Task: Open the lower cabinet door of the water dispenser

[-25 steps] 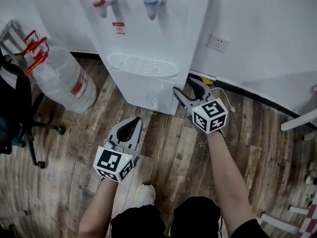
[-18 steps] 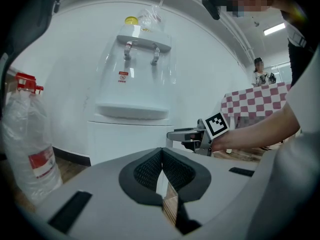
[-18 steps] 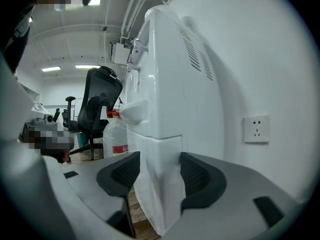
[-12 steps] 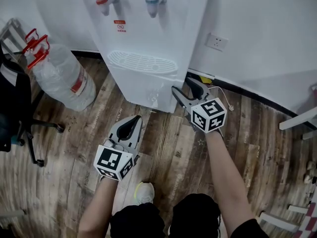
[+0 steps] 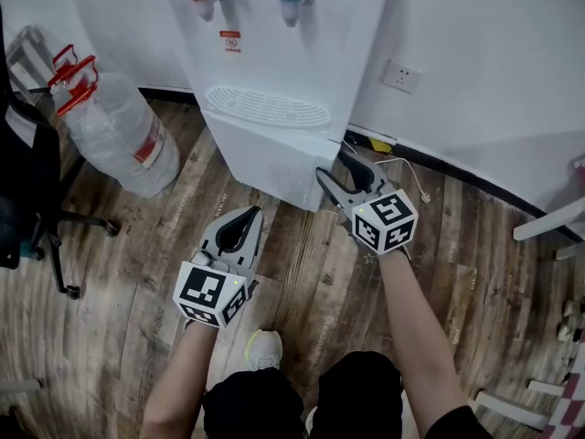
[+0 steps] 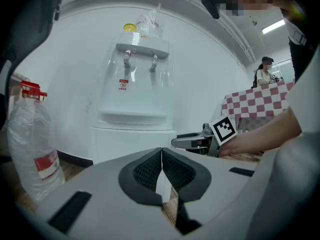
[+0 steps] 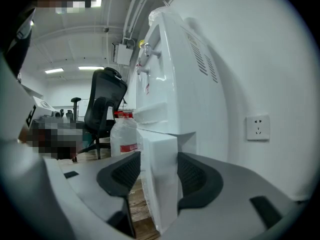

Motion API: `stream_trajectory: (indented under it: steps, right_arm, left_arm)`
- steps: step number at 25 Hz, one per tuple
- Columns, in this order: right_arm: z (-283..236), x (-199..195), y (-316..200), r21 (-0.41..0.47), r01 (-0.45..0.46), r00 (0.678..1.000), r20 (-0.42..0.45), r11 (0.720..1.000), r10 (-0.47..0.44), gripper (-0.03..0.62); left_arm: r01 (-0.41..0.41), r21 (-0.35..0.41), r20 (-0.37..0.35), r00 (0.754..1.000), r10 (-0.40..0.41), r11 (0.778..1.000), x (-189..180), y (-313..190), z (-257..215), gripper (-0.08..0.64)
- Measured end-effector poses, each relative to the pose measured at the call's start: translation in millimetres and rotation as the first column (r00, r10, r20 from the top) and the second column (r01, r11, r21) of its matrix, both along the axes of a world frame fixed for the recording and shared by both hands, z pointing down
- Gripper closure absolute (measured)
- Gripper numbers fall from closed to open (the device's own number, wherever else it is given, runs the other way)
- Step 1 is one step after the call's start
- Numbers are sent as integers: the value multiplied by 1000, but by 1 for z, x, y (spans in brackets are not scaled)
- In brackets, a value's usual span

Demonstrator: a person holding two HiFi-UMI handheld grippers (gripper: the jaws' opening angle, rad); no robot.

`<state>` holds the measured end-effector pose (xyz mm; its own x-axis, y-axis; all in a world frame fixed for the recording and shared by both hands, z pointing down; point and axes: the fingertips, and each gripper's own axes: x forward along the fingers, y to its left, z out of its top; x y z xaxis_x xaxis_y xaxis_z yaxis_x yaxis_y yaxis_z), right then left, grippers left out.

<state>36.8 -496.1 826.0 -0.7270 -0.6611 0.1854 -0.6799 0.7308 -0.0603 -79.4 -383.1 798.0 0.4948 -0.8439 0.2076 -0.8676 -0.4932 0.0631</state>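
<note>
I've got the left gripper [image 5: 247, 216] held low out in front, jaws pressed flat together with nothing between the pads, nose pointing forward and a touch downward. Its marker cube [image 5: 212, 293] sits at the back over the hand, and the bare left forearm [image 5: 178, 373] runs straight back to the body. The right gripper [image 5: 335, 165] is further forward and off to the right, also tipped slightly below level and angled in toward the left. Its jaws are clamped on the edge of the lower cabinet door [image 7: 160, 184], one pad on each face. The right forearm [image 5: 413, 323] is stretched out longer than the left, with its cube [image 5: 385, 219] just ahead of the wrist
</note>
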Motion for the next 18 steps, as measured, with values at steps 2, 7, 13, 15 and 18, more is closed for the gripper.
stream_trajectory:
  steps: [2, 7, 13, 15, 18]
  right_arm:
    - [0, -2, 7, -3, 12, 1000, 0, 1000, -12, 349]
    - [1, -10, 26, -9, 48, 999, -1, 999, -48, 351]
    - [1, -20, 48, -11, 99, 995, -4, 995, -99, 362]
    - [1, -24, 57, -8, 119, 993, -6, 993, -119, 365]
    - [0, -33, 72, 0, 155, 988, -7, 988, -155, 376]
  left_arm:
    - [-2, -1, -2, 1000, 2, 1000, 1, 2, -1, 546]
    - [-13, -7, 1, 1000, 13, 1000, 7, 8, -3, 545]
    - [-19, 2, 6, 1000, 19, 1000, 14, 7, -10, 542]
    - [-21, 6, 4, 1000, 21, 1000, 16, 7, -12, 526]
    - [-24, 10, 3, 1000, 24, 1000, 18, 9, -15, 500]
